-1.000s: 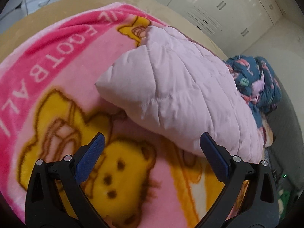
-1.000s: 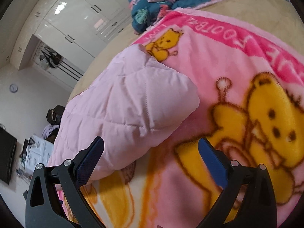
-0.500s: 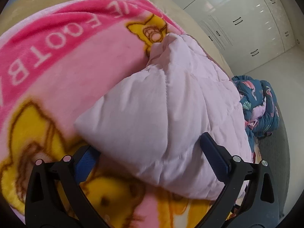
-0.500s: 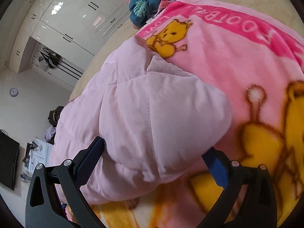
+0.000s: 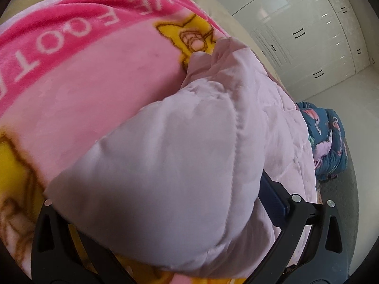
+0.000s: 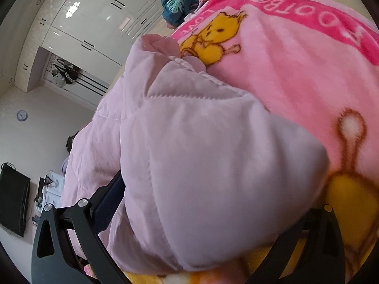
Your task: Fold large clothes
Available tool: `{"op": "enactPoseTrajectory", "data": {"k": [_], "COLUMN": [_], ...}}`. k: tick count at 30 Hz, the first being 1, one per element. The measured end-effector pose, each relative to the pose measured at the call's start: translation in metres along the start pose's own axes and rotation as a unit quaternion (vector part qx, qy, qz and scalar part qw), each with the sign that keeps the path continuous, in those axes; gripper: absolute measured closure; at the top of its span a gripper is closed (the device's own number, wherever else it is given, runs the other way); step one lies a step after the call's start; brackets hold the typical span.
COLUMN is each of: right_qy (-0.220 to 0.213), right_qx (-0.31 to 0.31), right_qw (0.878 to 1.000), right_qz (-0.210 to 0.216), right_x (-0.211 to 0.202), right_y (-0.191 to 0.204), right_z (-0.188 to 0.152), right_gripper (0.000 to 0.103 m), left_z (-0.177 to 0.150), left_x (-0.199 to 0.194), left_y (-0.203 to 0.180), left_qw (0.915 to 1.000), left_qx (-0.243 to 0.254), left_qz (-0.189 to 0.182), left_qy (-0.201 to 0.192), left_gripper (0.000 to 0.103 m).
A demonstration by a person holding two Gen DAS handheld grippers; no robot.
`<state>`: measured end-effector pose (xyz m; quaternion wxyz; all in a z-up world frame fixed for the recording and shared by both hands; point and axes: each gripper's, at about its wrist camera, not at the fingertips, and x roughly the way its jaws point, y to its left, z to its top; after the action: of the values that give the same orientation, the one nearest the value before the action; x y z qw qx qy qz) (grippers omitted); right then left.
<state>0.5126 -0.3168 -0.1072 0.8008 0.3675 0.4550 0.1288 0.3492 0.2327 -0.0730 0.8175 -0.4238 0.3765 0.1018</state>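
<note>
We have the left gripper [image 5: 161, 213] and right gripper [image 6: 206, 215] both spread wide, quilted pink jacket [image 5: 180, 165] bulging between the fingers, no clamp yet. Fingertips mostly buried, contact probably there. Jacket lies on the cartoon blanket [image 5: 90, 75], long axis running away toward the wardrobe [image 5: 308, 35].

A home bedroom: glossy white built-in wardrobes [image 6: 94, 23] line the wall, a pink cartoon fleece blanket [image 6: 296, 71] covers the bed, a round wall clock [image 6: 22, 115] hangs opposite, and a dark flat-screen television [image 6: 14, 198] stands low down.
</note>
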Motion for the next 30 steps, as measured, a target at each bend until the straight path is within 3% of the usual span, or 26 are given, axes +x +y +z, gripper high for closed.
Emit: {"op": "enactPoseTrajectory", "data": {"k": [3,5,6,8,10,11,13,16,25,28,30], "right_qy": [-0.006,-0.01,-0.013,-0.02,-0.026,-0.029,-0.036,-0.048,-0.077,-0.088,-0.094], "right_qx": [-0.016,-0.035,-0.05,-0.078,-0.111,-0.129,-0.158,-0.199,-0.318,-0.359,-0.368], "right_qw": [1.0,0.999,0.999,0.997,0.994,0.991,0.987,0.979,0.945,0.929,0.925], "right_qz": [0.005,0.009,0.011,0.009,0.002,-0.002,-0.008,-0.011,0.007,0.01,0.019], "right_x": [-0.001,-0.006,-0.009,-0.015,-0.02,-0.023,-0.028,-0.038,-0.088,-0.11,-0.125], "right_y": [0.005,0.012,0.017,0.027,0.039,0.046,0.057,0.075,0.138,0.154,0.159], "right_z": [0.0,-0.002,-0.002,-0.003,-0.004,-0.005,-0.007,-0.011,-0.031,-0.049,-0.06], "right_gripper": [0.011,0.03,0.034,0.048,0.056,0.06,0.064,0.068,0.072,0.072,0.073], "left_z": [0.003,0.004,0.005,0.005,0.005,0.004,0.005,0.004,-0.006,-0.015,-0.021], "left_x": [0.004,0.004,0.003,-0.001,-0.009,-0.012,-0.018,-0.033,-0.088,-0.109,-0.124], "left_y": [-0.001,-0.003,-0.005,-0.011,-0.02,-0.025,-0.033,-0.05,-0.085,-0.088,-0.087], "left_qw": [1.0,1.0,1.0,0.9999,0.9993,0.9988,0.9976,0.9938,0.9823,0.9795,0.9775], "left_qx": [-0.003,-0.002,0.0,0.013,0.035,0.044,0.064,0.103,0.175,0.187,0.196], "left_qz": [-0.001,-0.001,0.0,0.001,0.0,0.001,-0.001,-0.003,-0.021,-0.028,-0.028], "left_qy": [0.001,0.002,0.001,-0.006,-0.016,-0.021,-0.028,-0.041,-0.065,-0.07,-0.071], "left_gripper": [0.008,0.008,0.011,0.022,0.041,0.045,0.058,0.069,0.072,0.072,0.072]}}
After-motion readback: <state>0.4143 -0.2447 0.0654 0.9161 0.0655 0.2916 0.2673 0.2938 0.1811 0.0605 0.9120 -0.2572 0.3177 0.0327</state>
